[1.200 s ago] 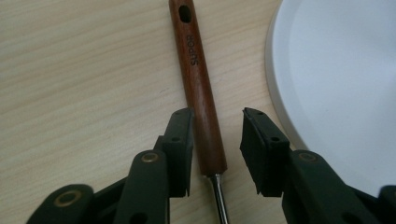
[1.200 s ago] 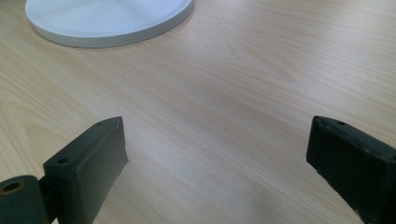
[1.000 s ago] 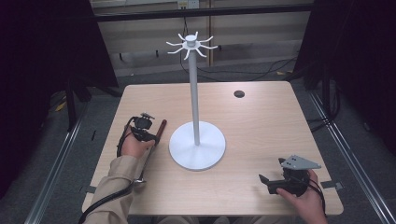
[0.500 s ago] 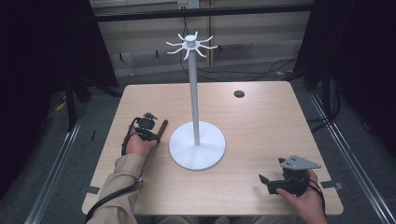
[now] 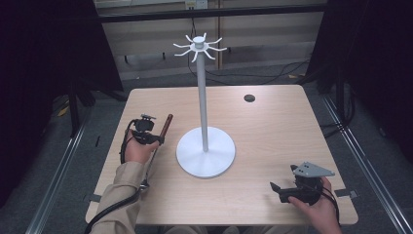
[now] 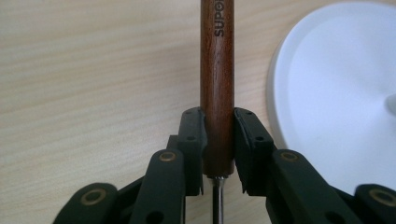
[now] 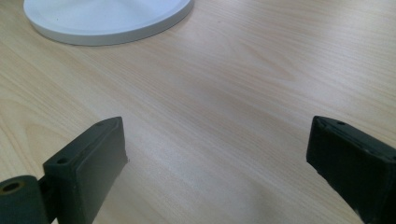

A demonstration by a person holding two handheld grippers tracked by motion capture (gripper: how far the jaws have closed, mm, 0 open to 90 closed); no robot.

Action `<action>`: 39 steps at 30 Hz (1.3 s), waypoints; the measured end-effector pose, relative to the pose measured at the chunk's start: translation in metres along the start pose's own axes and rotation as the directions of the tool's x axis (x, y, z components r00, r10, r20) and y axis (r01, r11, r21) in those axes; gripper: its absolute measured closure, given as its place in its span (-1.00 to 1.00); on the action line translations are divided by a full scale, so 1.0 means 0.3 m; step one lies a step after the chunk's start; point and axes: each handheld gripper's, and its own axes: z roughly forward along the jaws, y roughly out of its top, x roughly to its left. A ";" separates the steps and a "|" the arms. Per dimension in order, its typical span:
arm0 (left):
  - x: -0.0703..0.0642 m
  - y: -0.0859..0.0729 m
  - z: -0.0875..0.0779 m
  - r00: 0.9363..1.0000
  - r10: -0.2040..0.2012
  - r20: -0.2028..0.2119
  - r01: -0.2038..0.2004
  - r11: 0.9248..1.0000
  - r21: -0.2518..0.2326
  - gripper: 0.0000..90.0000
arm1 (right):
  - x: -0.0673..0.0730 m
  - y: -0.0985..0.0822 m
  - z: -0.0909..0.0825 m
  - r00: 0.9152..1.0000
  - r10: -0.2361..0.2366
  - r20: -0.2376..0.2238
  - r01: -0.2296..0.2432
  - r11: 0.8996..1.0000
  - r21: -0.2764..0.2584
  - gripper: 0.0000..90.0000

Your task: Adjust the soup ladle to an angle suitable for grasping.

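On the pale wooden worktop stands a white stand, a tall pole on a round base with a crown of short hooks at the top. The left gripper, seen in the high view at the left side of the worktop just beside the stand's base, has its fingers pressed on the reddish-brown wooden handle of a utensil; they have just been closing, and the handle now sits clamped between the two pads. In the left gripper view the handle runs straight up between the fingers, with white letters printed near its far end, and a thin metal shaft comes out of its lower end below the pads. The white base lies just to the side of the handle in that view, apart from it. In the high view the handle points away from the person and slightly toward the pole, its far end close to the rim of the base. The right gripper rests near the front right corner of the worktop, well apart from the stand, held in the person's right hand. Its fingers stand wide apart with only bare wood between them. A small dark round disc lies on the far side of the worktop.
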 end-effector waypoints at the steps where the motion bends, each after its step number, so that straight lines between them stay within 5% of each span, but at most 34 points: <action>1: 0.002 0.002 -0.015 1.000 0.008 0.009 -0.007 1.000 -0.012 0.65 | 0.001 0.000 0.000 1.000 0.000 0.000 0.000 1.000 0.000 -0.90; 6: 0.007 0.005 -0.072 0.998 0.016 0.055 -0.012 0.996 -0.083 0.65 | 0.001 0.001 0.000 1.000 0.000 0.001 0.000 1.000 -0.001 -0.90; 16: 0.007 -0.005 -0.143 0.992 0.040 0.119 -0.012 0.974 -0.224 0.65 | 0.005 0.001 0.001 1.000 0.000 0.002 0.000 1.000 0.000 -0.90; 28: -0.028 -0.013 -0.205 0.980 0.092 0.176 -0.021 0.930 -0.367 0.66 | 0.006 0.003 0.000 1.000 -0.004 0.005 0.004 1.000 -0.006 -0.90; 39: -0.048 -0.016 -0.241 0.969 0.125 0.215 -0.022 0.903 -0.429 0.66 | 0.007 0.003 0.004 1.000 -0.005 0.006 0.005 1.000 -0.002 -0.92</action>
